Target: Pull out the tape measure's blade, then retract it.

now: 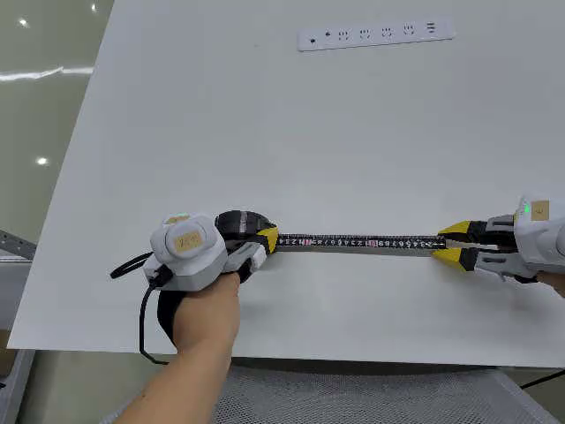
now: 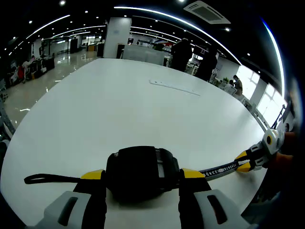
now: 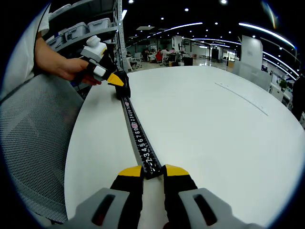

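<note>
A black tape measure case (image 1: 240, 226) (image 2: 142, 172) sits on the white table, clamped between the yellow-tipped jaws of my left gripper (image 1: 258, 245) (image 2: 143, 175). Its dark blade (image 1: 362, 241) (image 3: 139, 140) (image 2: 220, 168) runs out flat along the table to the right. My right gripper (image 1: 455, 244) (image 3: 153, 171) is shut on the blade's end. In the right gripper view the case (image 3: 122, 90) and the left gripper (image 3: 107, 71) lie far off at the upper left. A black wrist strap (image 2: 50, 179) trails from the case.
A white power strip (image 1: 375, 35) (image 2: 174, 87) (image 3: 240, 98) lies at the table's far side. The table's near edge (image 1: 265, 358) runs just below both grippers, with a mesh chair (image 3: 38, 143) beneath. People stand beyond the table (image 2: 190, 57).
</note>
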`<state>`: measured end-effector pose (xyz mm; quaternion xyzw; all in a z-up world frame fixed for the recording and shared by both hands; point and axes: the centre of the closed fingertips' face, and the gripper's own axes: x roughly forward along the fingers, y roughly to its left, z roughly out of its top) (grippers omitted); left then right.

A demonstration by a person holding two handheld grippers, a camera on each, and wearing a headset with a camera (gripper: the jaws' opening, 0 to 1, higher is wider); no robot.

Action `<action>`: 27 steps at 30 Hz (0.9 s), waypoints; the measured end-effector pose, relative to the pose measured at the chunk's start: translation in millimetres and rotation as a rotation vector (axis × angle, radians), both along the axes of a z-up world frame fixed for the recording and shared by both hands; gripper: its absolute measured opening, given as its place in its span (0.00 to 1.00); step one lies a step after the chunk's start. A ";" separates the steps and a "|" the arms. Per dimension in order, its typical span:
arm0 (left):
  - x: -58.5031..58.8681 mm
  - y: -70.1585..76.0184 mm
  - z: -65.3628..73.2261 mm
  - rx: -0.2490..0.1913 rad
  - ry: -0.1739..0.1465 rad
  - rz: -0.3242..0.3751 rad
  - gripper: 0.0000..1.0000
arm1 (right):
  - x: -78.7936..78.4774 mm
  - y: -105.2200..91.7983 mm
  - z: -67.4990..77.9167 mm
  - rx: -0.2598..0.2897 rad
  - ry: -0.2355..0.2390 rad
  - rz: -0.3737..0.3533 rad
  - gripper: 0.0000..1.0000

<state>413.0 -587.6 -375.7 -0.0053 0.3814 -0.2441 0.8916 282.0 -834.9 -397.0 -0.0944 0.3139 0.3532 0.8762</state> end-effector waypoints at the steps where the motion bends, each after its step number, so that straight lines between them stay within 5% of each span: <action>1: 0.1 -0.2 -0.2 0.000 0.004 0.001 0.58 | 0.0 -0.1 0.0 0.001 -0.001 0.000 0.15; 27: -2.5 -0.7 -1.0 0.020 0.028 -0.004 0.57 | 3.4 13.6 1.5 0.046 -0.001 0.038 0.13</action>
